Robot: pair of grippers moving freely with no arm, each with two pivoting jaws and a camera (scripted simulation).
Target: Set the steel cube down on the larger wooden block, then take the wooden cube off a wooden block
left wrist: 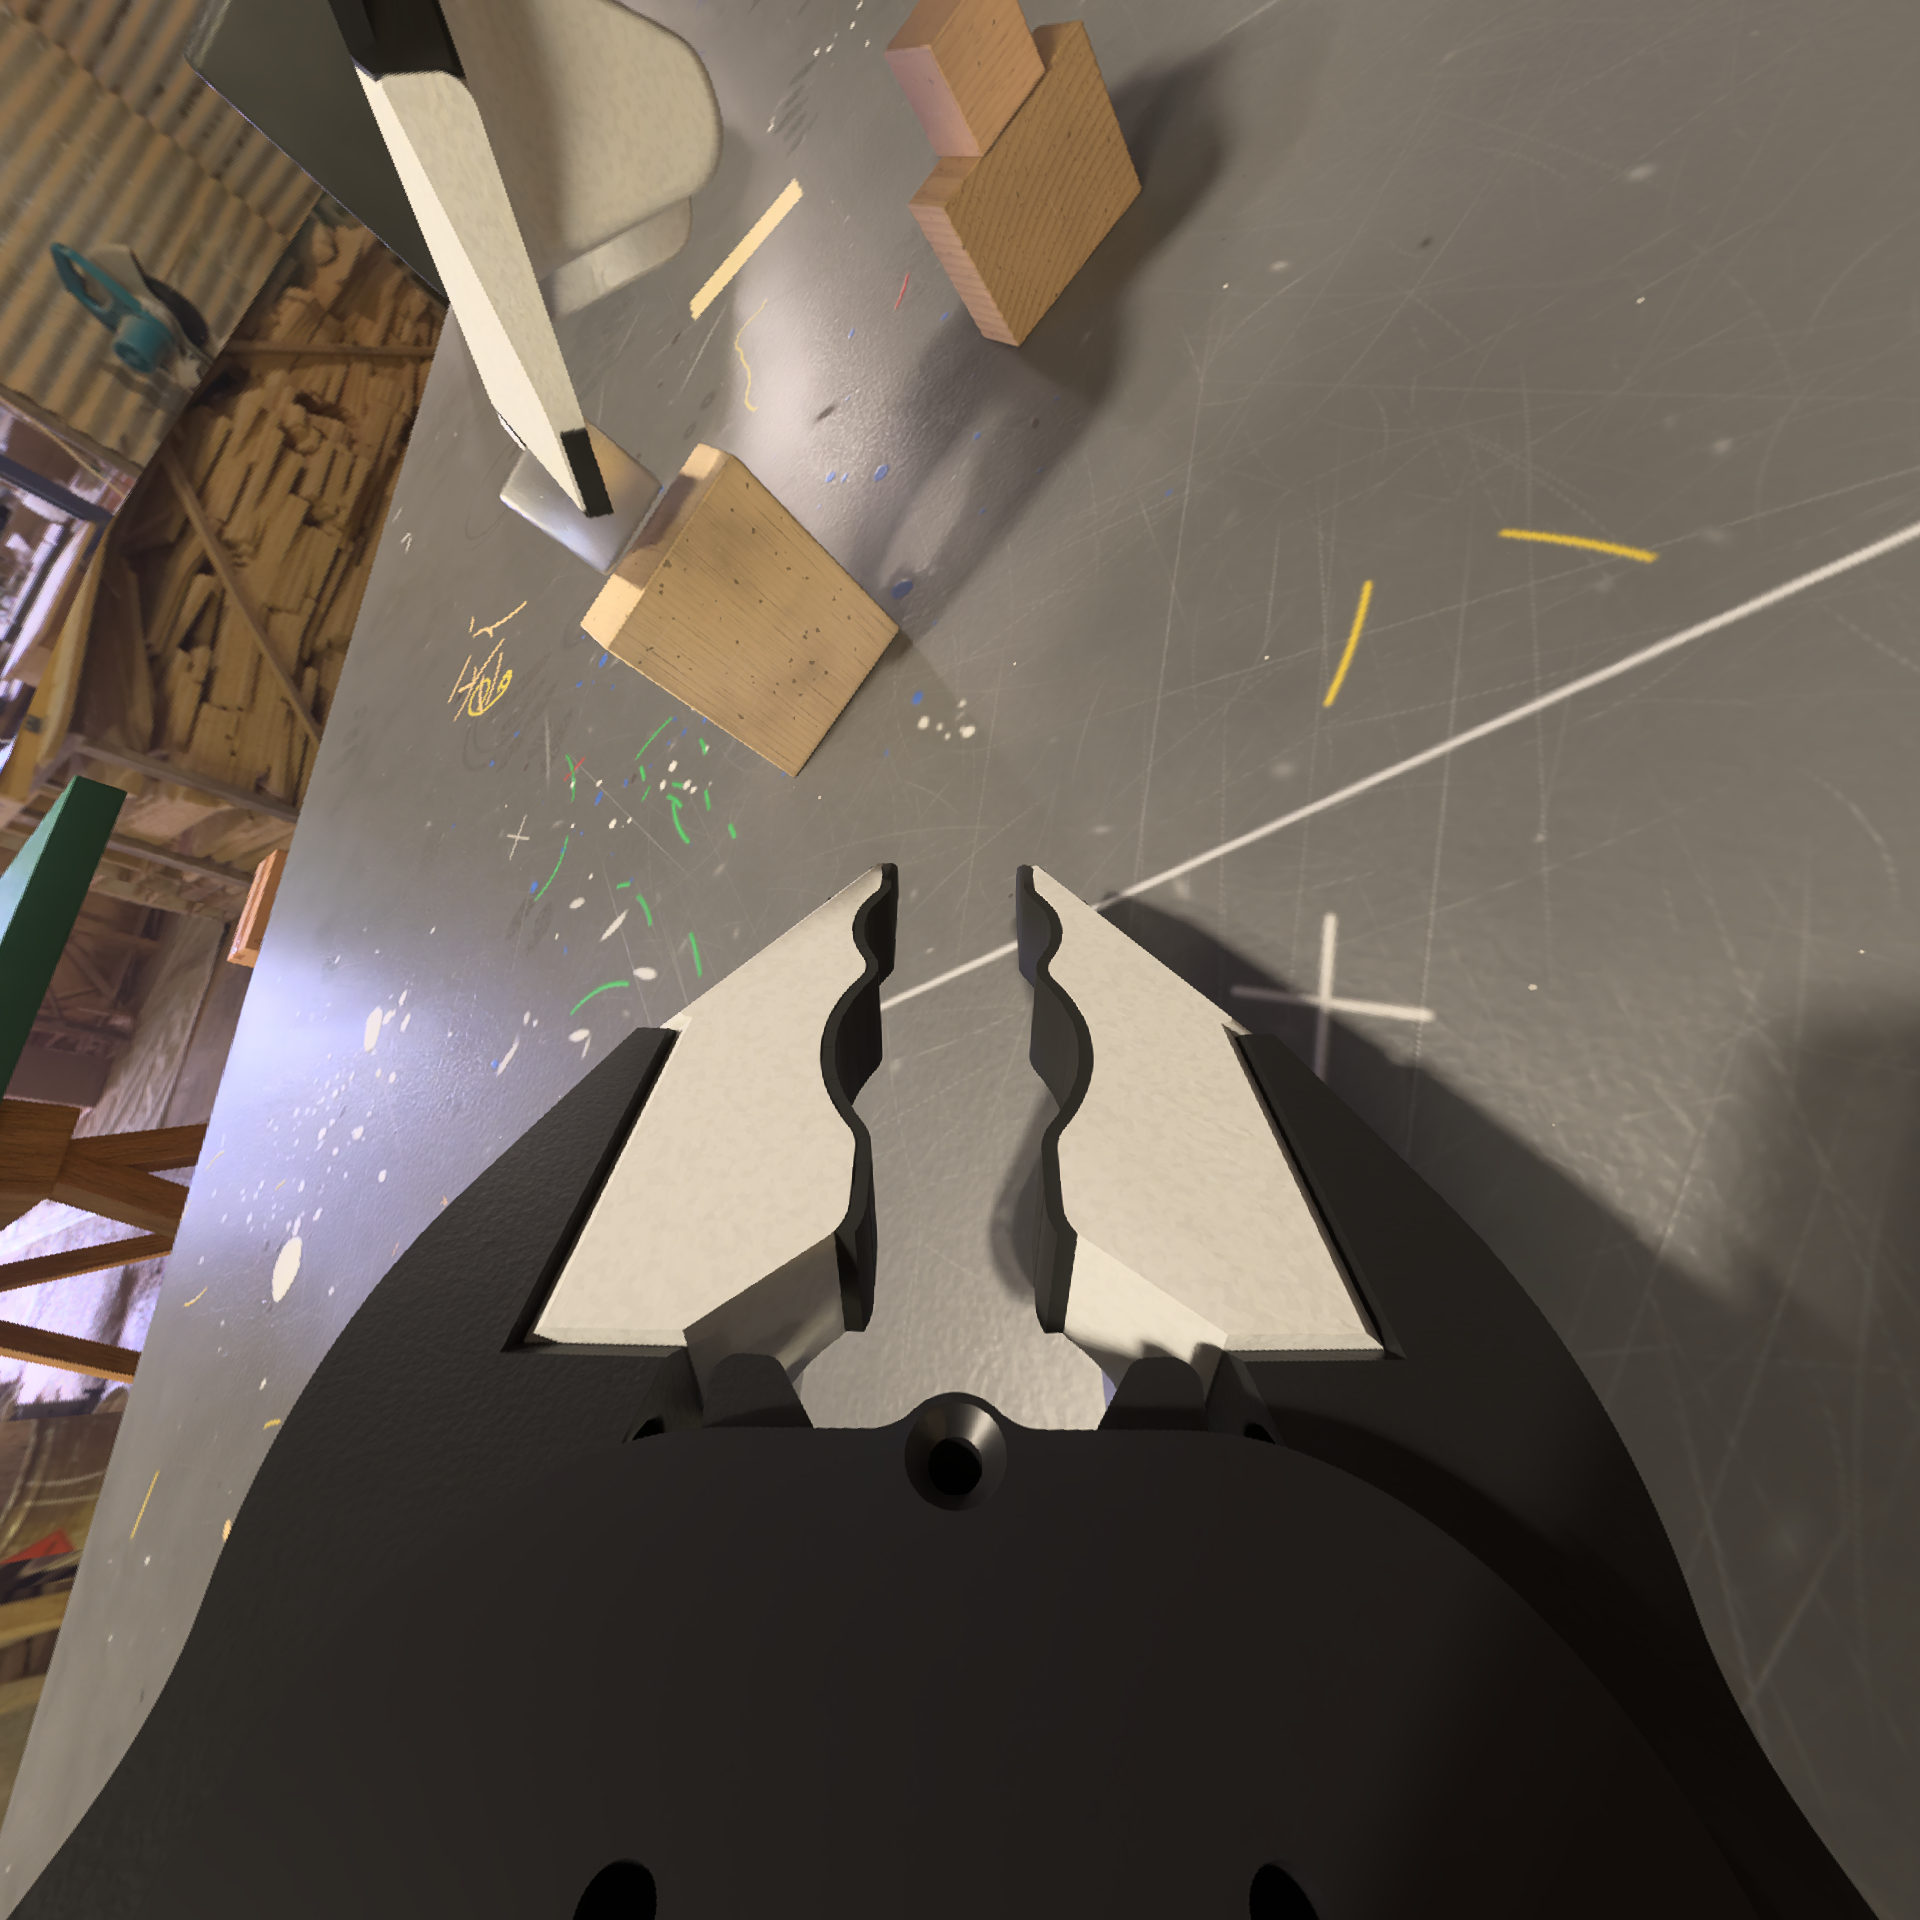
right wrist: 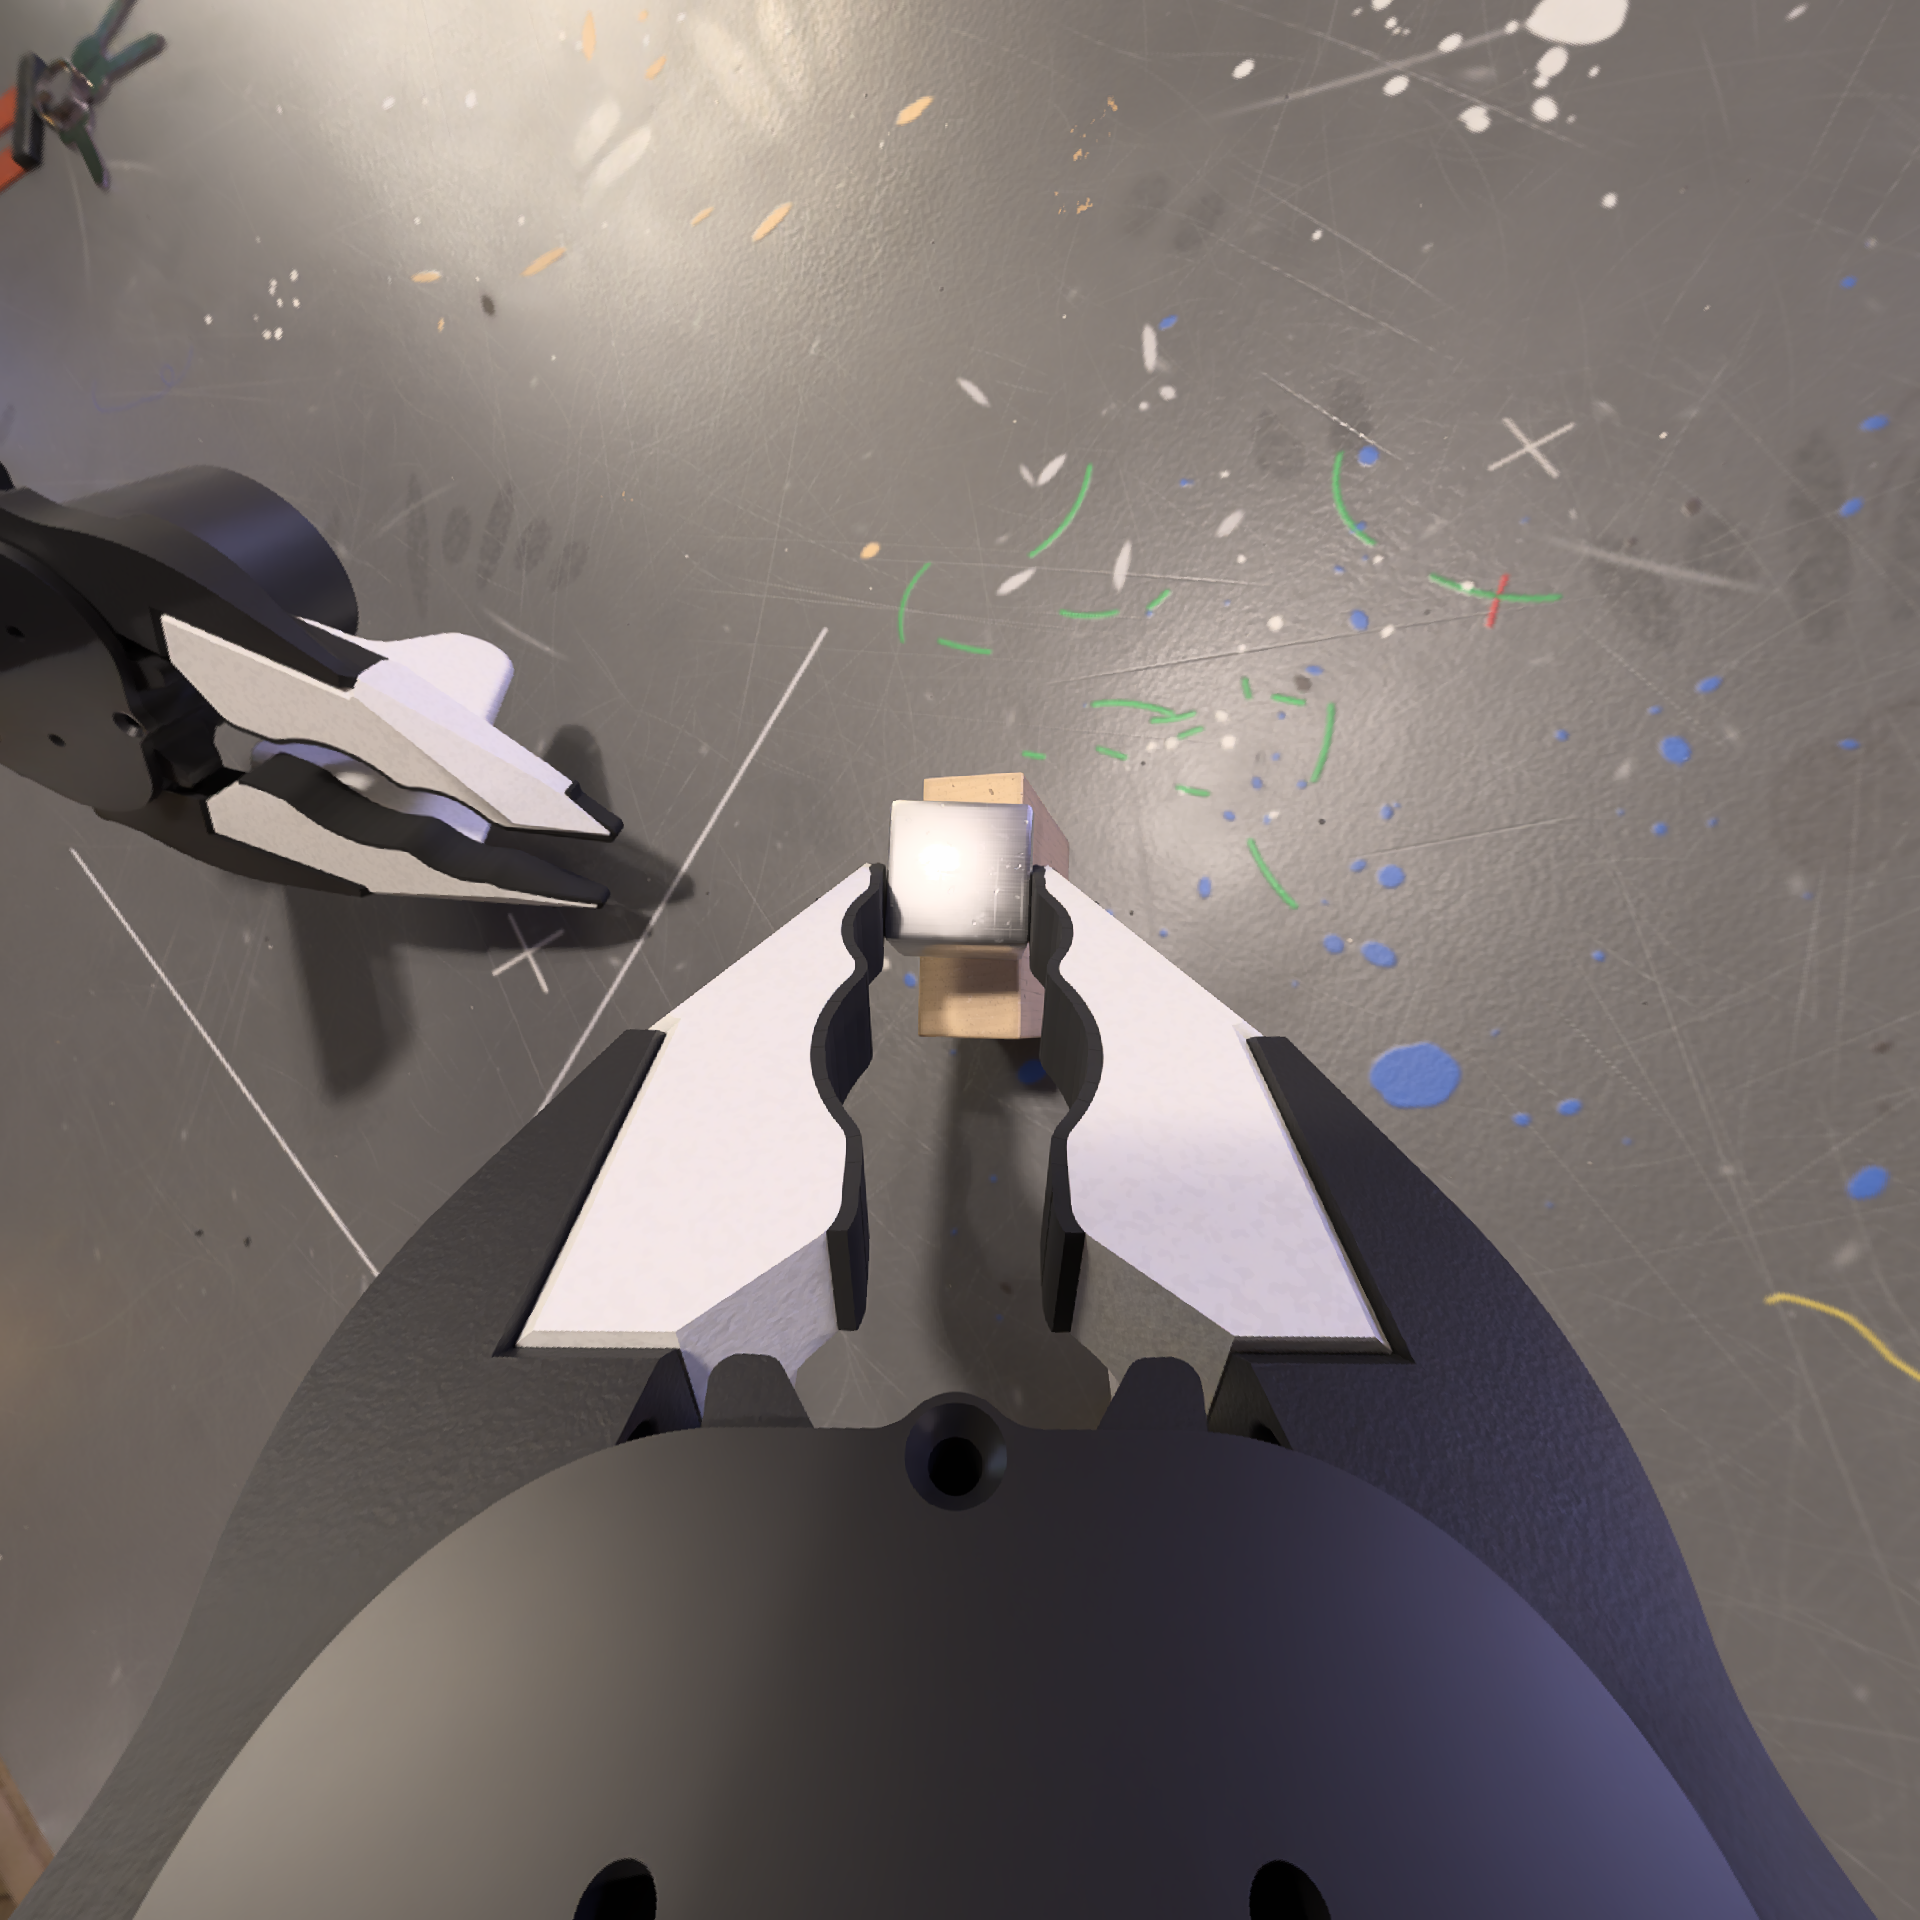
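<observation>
Nearest the lens, my right gripper (right wrist: 958, 891) clamps the steel cube (right wrist: 961, 871) between its tips, directly above a wooden block (right wrist: 977, 995) whose ends show beyond and below the cube; I cannot tell whether cube and block touch. In the left wrist view, that block (left wrist: 748, 613) stands near the desk's (left wrist: 1455, 727) left edge, the steel cube (left wrist: 582, 509) at its top face under one right finger (left wrist: 488, 270). My left gripper (left wrist: 956, 883) is empty, its jaws at a narrow gap, low over bare desk with a white line and cross beneath it. Toward the far edge, a second block (left wrist: 1039, 208) carries the wooden cube (left wrist: 961, 78), offset toward one side of its top. Which block is the larger I cannot judge with confidence, since they sit at unequal range; if this one is the smaller, the placement would be wrong. The cube also appears to sit toward one end of the block, so releasing off centre could let it tip or slide off, and an uneven jaw opening might drag it sideways. Later, the offset wooden cube could topple if nudged before being gripped. A yellow scribble (left wrist: 483, 675) near the left edge resembles writing but is illegible; no brands or labels show.
</observation>
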